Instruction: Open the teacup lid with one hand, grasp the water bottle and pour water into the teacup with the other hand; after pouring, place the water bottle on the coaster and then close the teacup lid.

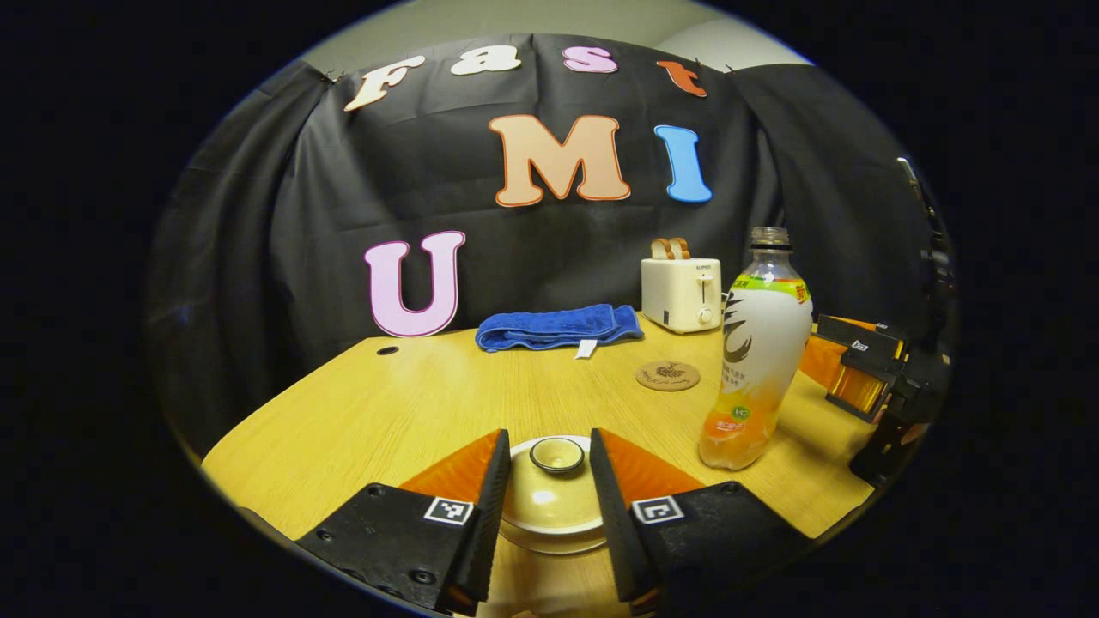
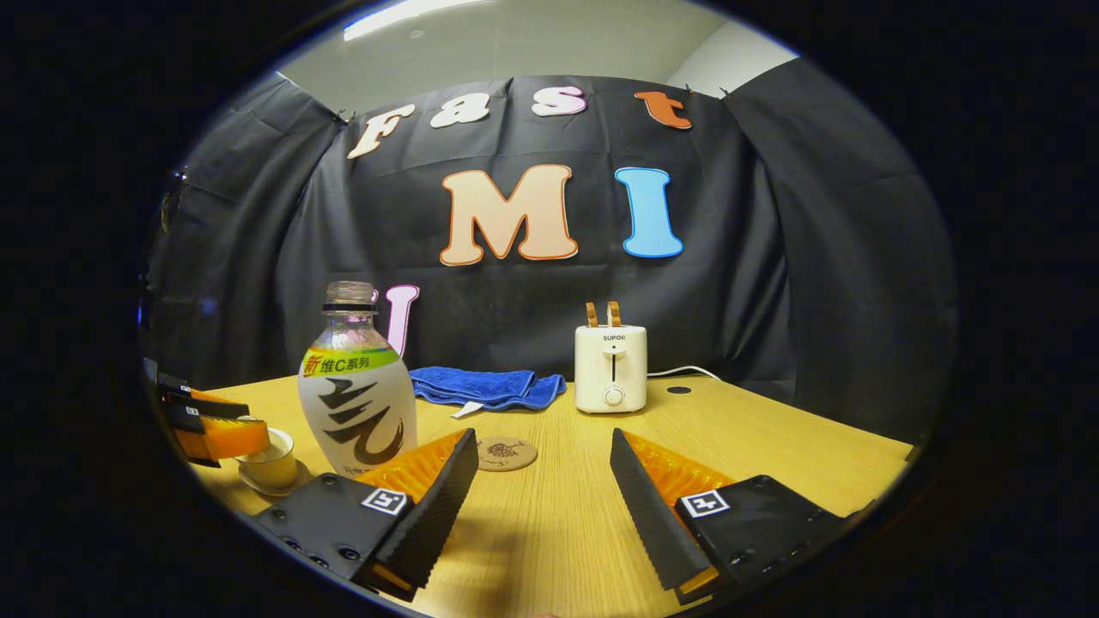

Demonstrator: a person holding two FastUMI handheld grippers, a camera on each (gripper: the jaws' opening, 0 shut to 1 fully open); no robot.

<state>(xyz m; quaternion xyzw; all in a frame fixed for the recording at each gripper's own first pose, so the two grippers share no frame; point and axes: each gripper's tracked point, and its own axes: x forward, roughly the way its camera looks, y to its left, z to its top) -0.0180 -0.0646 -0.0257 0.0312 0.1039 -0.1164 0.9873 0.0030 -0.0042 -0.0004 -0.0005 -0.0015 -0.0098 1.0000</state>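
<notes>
Teacup (image 1: 554, 515), lid (image 1: 555, 489) still on, sits on its saucer at the near edge of the worktop (image 1: 386, 412), framed between the spread jaws of the left gripper (image 1: 548, 481), which do not yet touch it. Lifting cleanly calls, by this reading, for centring on the small knob (image 1: 556, 454) and closing there before raising straight up. Beyond the teacup stand the water bottle (image 1: 755, 352), uncapped, the right gripper (image 2: 543, 481) beside it with jaws wide and empty, and the coaster (image 1: 667, 376) farther back.
</notes>
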